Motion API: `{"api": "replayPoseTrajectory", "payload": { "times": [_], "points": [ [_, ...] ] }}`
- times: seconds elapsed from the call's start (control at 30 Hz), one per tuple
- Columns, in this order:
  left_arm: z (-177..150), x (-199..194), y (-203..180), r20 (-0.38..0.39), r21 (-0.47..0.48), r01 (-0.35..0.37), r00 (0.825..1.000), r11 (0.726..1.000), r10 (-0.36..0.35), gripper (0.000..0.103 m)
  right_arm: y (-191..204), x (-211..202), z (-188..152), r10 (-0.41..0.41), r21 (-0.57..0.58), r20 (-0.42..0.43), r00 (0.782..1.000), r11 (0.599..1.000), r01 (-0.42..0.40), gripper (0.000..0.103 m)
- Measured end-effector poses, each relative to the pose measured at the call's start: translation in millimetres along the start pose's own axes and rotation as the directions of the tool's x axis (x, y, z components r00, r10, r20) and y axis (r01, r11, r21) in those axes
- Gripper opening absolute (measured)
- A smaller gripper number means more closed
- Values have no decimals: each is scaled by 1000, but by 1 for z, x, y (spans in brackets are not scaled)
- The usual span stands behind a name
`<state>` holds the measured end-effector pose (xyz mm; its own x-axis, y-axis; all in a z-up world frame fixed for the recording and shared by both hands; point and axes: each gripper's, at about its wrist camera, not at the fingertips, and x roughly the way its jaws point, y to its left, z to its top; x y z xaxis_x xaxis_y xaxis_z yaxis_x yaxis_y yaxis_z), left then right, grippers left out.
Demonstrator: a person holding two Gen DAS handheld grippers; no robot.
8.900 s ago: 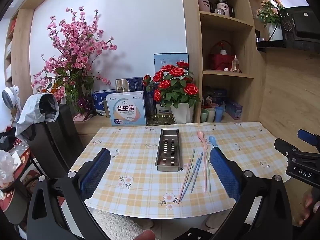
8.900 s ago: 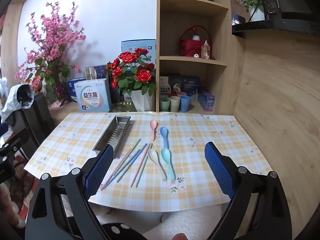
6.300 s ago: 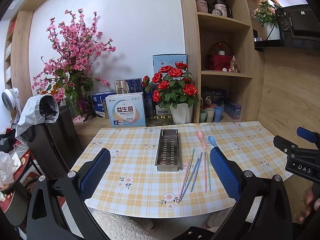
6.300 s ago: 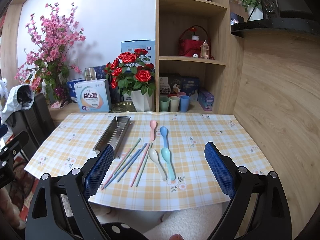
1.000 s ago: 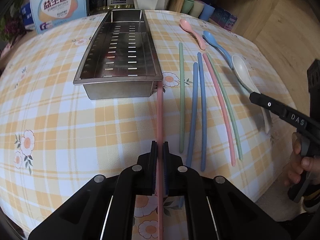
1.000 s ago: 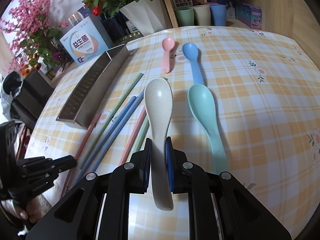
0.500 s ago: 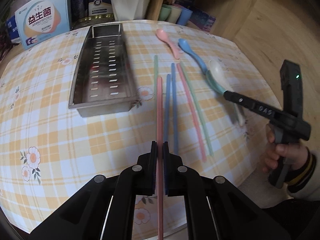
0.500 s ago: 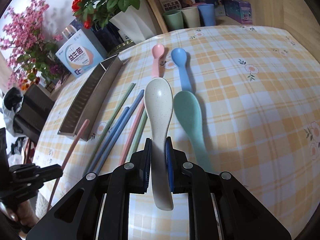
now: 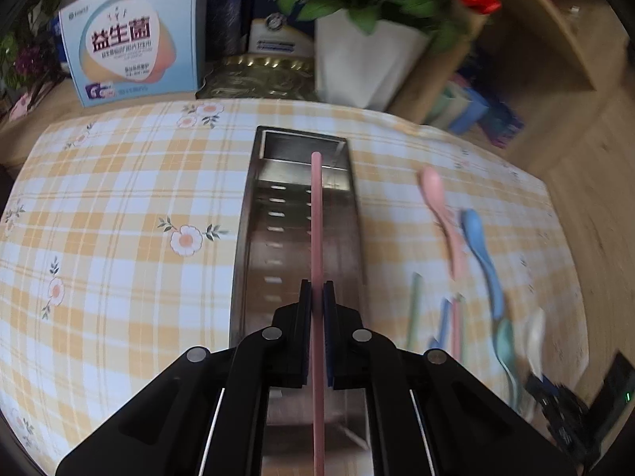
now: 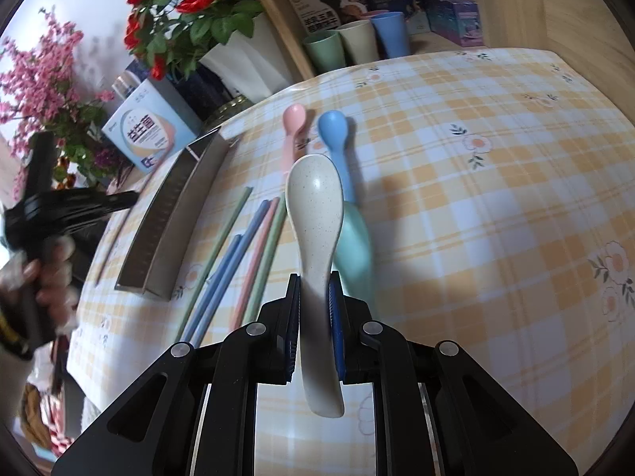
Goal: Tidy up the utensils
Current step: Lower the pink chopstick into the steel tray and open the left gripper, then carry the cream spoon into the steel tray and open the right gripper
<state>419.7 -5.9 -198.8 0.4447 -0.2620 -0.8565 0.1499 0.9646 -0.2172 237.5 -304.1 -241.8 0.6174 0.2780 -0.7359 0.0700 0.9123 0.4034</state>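
a table under a yellow plaid cloth (image 10: 496,198) fills both views, with a white pot of red roses (image 10: 238,59), a light blue box (image 9: 135,51) and 3 cups (image 10: 357,43) at its far edge. a long steel tray (image 9: 293,238) lies lengthwise on the cloth. the left gripper (image 9: 316,297) is clenched on a pink chopstick (image 9: 316,218), held above the tray and running along its length. the right gripper (image 10: 315,289) is clamped on the handle of a speckled white spoon (image 10: 313,206), raised over the cloth. beside the tray lie 5 loose chopsticks (image 10: 246,254), then a teal spoon (image 10: 355,246), a blue spoon (image 10: 337,142) and a pink spoon (image 10: 291,127).
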Motion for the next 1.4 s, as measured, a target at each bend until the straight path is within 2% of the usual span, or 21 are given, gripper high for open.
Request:
{"api": "replayPoseTrajectory", "payload": {
  "times": [0.2, 0.43, 0.47, 0.5, 0.63, 0.73, 0.8, 0.9, 1.17, 1.4],
  "points": [
    [14, 48, -7, -77, 27, -14, 997, 1000, 16, 6, -13, -4, 7, -33, 33, -2, 999, 999, 33, 14],
    [14, 55, -7, -102, 11, 42, 994, 999, -40, 7, -13, -1, 12, -51, 37, -26, 998, 998, 52, 14],
    [15, 52, -7, -97, 14, 51, 994, 999, -50, 10, -11, -1, 13, -50, 34, -29, 998, 998, 51, 14],
    [15, 46, -7, -86, 27, 54, 995, 998, -51, 18, -8, 1, 15, -48, 29, -34, 998, 998, 49, 14],
    [14, 19, -8, -30, 90, 32, 999, 995, -29, 34, 8, 8, 21, -35, 11, -56, 998, 999, 36, 14],
    [5, -5, -4, 18, 145, 2, 1000, 989, -5, 54, 25, 18, 29, -20, -9, -81, 996, 1000, 19, 14],
    [-5, -20, 2, 50, 181, -30, 999, 983, 21, 72, 40, 25, 35, -10, -33, -96, 995, 999, 7, 14],
    [-15, -33, 15, 78, 195, -69, 995, 978, 55, 88, 69, 41, 47, 17, -74, -129, 991, 997, -27, 14],
    [-34, -56, 71, 114, 114, -154, 983, 982, 141, 95, 153, 97, 84, 41, -193, -193, 980, 978, -79, 14],
    [-40, -69, 108, 145, 16, -181, 973, 983, 177, 96, 214, 159, 113, -21, -259, -242, 970, 965, -44, 14]
  ]
}}
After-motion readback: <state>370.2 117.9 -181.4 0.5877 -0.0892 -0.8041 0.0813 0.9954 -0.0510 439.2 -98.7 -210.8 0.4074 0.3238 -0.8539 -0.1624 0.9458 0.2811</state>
